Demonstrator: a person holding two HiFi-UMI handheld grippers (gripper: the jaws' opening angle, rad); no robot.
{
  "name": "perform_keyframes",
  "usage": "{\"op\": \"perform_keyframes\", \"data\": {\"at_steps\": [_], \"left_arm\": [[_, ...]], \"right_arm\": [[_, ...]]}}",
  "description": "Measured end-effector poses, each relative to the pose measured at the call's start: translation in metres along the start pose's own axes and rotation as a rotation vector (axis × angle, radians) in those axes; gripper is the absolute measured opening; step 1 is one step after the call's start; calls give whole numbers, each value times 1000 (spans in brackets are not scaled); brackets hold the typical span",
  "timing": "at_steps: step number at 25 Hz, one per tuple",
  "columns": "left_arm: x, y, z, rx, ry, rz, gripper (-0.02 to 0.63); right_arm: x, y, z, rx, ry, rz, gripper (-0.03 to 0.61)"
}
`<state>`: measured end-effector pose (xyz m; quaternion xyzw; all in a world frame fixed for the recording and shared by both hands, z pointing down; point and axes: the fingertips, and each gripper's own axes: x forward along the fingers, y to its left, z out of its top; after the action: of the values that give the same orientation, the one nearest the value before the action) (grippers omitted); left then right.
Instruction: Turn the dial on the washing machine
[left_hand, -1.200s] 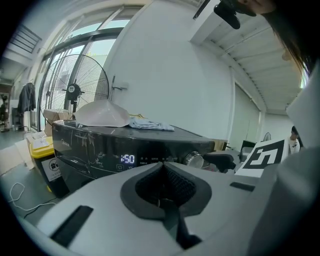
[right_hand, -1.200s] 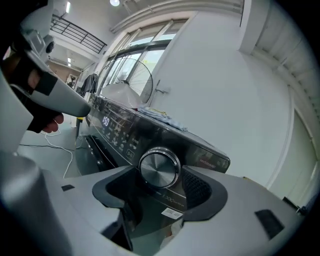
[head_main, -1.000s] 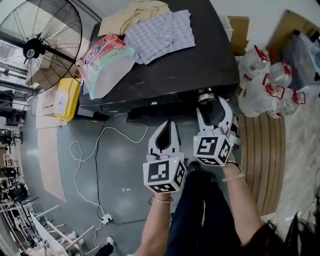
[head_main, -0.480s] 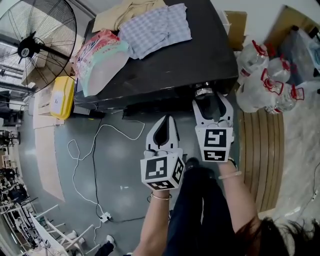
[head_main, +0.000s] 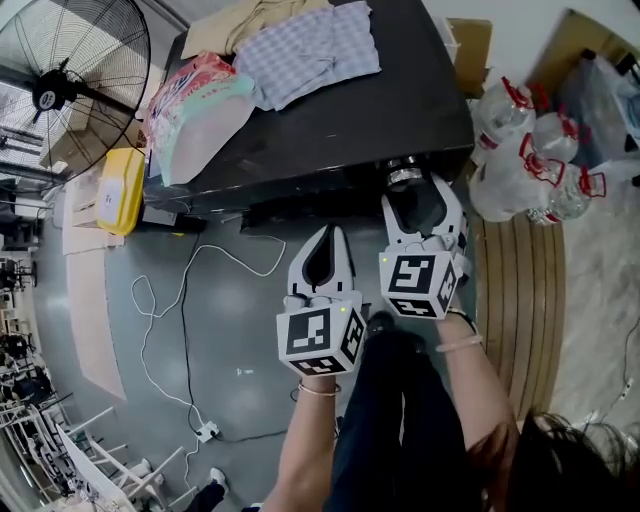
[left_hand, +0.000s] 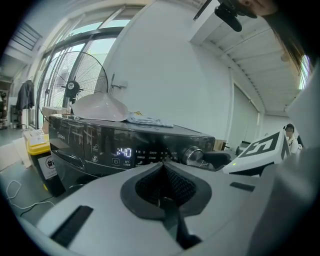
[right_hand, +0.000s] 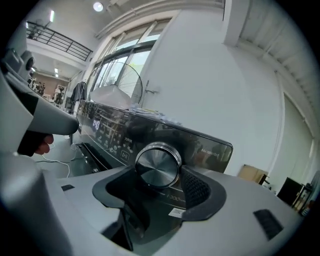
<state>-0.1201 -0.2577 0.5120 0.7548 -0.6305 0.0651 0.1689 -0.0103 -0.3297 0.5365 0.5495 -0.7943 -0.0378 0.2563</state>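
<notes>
The black washing machine stands ahead, its silver dial at the right end of the front panel. My right gripper is up against the panel with the dial between its jaws. The jaws are opening, and a thin gap shows between each dark pad and the dial's rim. My left gripper hangs to the left, short of the panel, shut on nothing. In the left gripper view the dial sits right of the lit display, with my left gripper below them.
Clothes and a plastic bag lie on the machine's top. A standing fan and a yellow container are at the left, and a white cable runs over the floor. Water bottles and wooden slats are at the right.
The right gripper has stayed at the dial while its marker cube rolled from tilted to square and back to tilted. The left gripper has hardly moved.
</notes>
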Motion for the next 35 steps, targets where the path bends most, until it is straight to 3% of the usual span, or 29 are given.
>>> {"op": "perform_keyframes", "data": {"at_steps": [2, 8, 11, 25, 28, 35], "left_arm": [[0, 0, -2, -2, 1, 1, 15], [-2, -6, -3, -9, 3, -6, 15], [-3, -6, -2, -12, 1, -7, 15], [-6, -4, -7, -13, 8, -4, 15], [-6, -2, -7, -15, 9, -4, 15], [-7, -2, -7, -23, 8, -9, 15]], "right_arm": [[0, 0, -1, 38, -4, 4, 296], [1, 0, -3, 374, -20, 70, 295], [1, -1, -6, 469, -23, 80, 295], [-2, 3, 3, 132, -11, 11, 320], [-1, 0, 3, 176, -15, 3, 291], [0, -2, -3, 460, -29, 37, 295]]}}
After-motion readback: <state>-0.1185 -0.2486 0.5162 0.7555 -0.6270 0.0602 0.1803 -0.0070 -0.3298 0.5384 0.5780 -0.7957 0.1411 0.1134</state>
